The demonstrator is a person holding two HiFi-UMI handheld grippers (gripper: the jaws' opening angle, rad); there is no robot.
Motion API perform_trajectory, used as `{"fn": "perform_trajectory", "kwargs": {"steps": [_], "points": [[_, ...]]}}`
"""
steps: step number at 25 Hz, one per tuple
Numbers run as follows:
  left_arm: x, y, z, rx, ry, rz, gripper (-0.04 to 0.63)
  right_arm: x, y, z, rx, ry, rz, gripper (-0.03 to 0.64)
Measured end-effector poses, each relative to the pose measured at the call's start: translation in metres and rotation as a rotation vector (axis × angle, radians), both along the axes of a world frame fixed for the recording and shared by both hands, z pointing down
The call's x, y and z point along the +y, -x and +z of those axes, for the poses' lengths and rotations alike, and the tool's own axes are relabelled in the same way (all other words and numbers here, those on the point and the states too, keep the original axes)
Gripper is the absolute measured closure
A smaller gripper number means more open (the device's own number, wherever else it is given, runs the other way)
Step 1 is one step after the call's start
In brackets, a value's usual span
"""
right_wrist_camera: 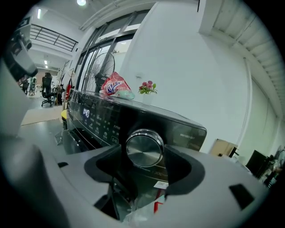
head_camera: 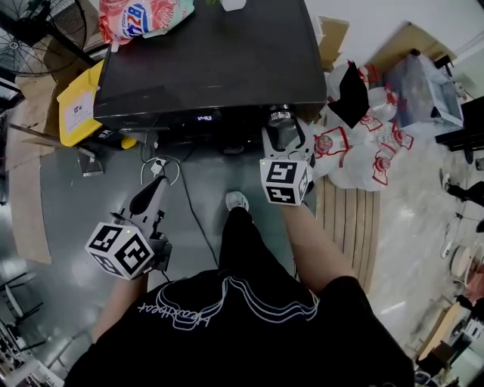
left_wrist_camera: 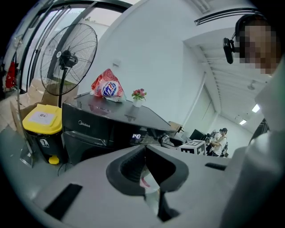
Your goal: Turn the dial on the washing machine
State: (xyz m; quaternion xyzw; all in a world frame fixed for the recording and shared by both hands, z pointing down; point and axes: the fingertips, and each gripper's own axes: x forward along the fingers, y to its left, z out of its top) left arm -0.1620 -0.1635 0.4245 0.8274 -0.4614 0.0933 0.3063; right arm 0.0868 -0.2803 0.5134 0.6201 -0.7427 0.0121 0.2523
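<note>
The black washing machine (head_camera: 204, 53) stands in front of me, with its lit display (head_camera: 204, 118) on the front panel. The round metal dial (head_camera: 280, 116) is at the panel's right end. My right gripper (head_camera: 281, 130) reaches up to it. In the right gripper view the dial (right_wrist_camera: 143, 150) sits between the two pads of the right gripper (right_wrist_camera: 143, 153), with only slim dark gaps at its sides, so the jaws stand open around it. My left gripper (head_camera: 153, 187) hangs lower left, away from the machine. Its pads (left_wrist_camera: 133, 162) meet at the tips, nothing held.
A detergent bag (head_camera: 140, 17) and a small flower vase (left_wrist_camera: 139, 95) rest on the machine's top. A yellow bin (head_camera: 78, 106) and a standing fan (head_camera: 38, 34) are to its left. White printed bags (head_camera: 363, 151) pile up at its right. A cable and plug (head_camera: 156, 166) lie on the floor.
</note>
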Motion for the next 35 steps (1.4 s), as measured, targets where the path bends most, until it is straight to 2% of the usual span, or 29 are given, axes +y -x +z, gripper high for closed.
{"fn": "perform_trajectory", "kwargs": {"steps": [5,13,20,23,29,35], "points": [[0.000,0.001,0.009,-0.014,0.010,0.004,0.584,-0.001,-0.002,0.001,0.007,-0.014,0.014,0.340],[0.000,-0.005,0.015,-0.019,0.019,0.021,0.584,-0.003,-0.002,0.002,-0.003,-0.022,0.028,0.337],[-0.008,-0.004,0.012,-0.017,0.005,0.022,0.584,-0.003,-0.002,0.003,-0.069,-0.003,0.040,0.337],[-0.009,-0.001,0.011,-0.013,0.008,0.008,0.584,-0.003,-0.003,0.003,-0.127,0.018,0.047,0.337],[-0.006,0.000,0.012,-0.001,0.019,-0.002,0.584,-0.003,-0.007,0.005,-0.332,0.060,0.085,0.337],[-0.005,0.003,0.011,0.005,0.021,-0.010,0.584,-0.003,-0.009,0.006,-0.461,0.089,0.103,0.336]]}}
